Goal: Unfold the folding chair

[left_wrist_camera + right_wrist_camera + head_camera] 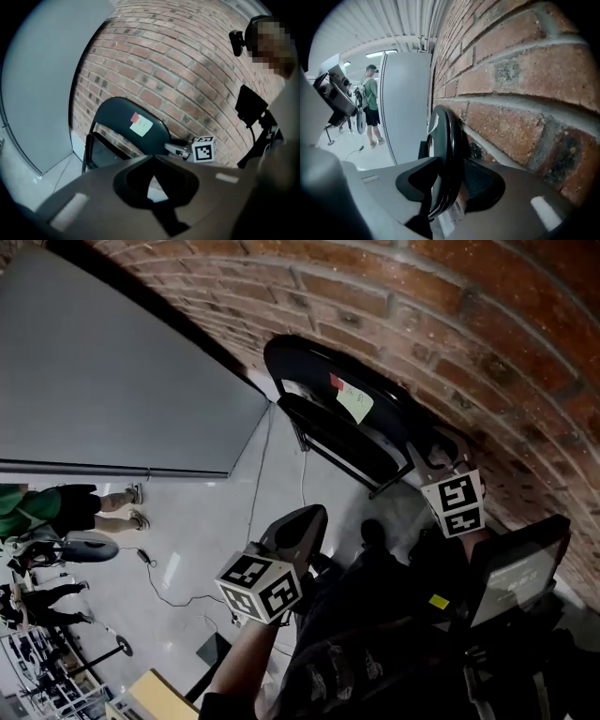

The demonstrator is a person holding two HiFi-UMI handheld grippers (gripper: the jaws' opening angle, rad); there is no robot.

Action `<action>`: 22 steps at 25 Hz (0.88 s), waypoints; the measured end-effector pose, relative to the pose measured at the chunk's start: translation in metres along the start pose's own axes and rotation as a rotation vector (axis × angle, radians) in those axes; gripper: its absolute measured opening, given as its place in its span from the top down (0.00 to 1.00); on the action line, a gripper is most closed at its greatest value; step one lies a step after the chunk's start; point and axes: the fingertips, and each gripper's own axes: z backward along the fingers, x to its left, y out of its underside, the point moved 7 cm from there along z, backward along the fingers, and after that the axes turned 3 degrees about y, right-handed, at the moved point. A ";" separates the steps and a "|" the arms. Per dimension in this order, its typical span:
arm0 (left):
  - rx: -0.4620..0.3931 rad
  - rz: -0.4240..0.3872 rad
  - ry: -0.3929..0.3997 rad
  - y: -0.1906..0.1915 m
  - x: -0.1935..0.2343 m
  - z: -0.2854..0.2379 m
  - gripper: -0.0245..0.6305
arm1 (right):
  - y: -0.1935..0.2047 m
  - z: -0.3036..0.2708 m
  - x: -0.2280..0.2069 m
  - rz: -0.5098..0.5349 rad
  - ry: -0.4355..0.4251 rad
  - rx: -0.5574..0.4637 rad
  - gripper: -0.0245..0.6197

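Here: folding chair [314,367] leaning on brick wall [487,324], pale floor [206,521]; right claw [450,174] clamped on it, left claw [152,158] together, empty.

Folding chair [339,432], seemingly cable [161,593], on floor [211,517]

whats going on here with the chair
A person with a gripper in each hand is starting on a black chair that leans folded against a brick wall. The right gripper has the edge of the chair's backrest between its jaws and seems to grip it. The left gripper is shut and empty, short of the chair. The chair is not yet unfolded.
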 end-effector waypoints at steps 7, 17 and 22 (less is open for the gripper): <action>0.131 0.025 -0.051 0.027 0.034 -0.077 0.96 | 0.003 0.000 0.004 0.024 0.020 -0.027 0.70; 0.307 0.207 -0.141 0.055 0.074 -0.194 0.36 | 0.008 -0.002 0.007 0.021 0.008 -0.081 0.70; 0.403 0.248 -0.189 0.081 0.076 -0.228 0.24 | 0.011 0.001 0.005 0.036 -0.014 -0.078 0.70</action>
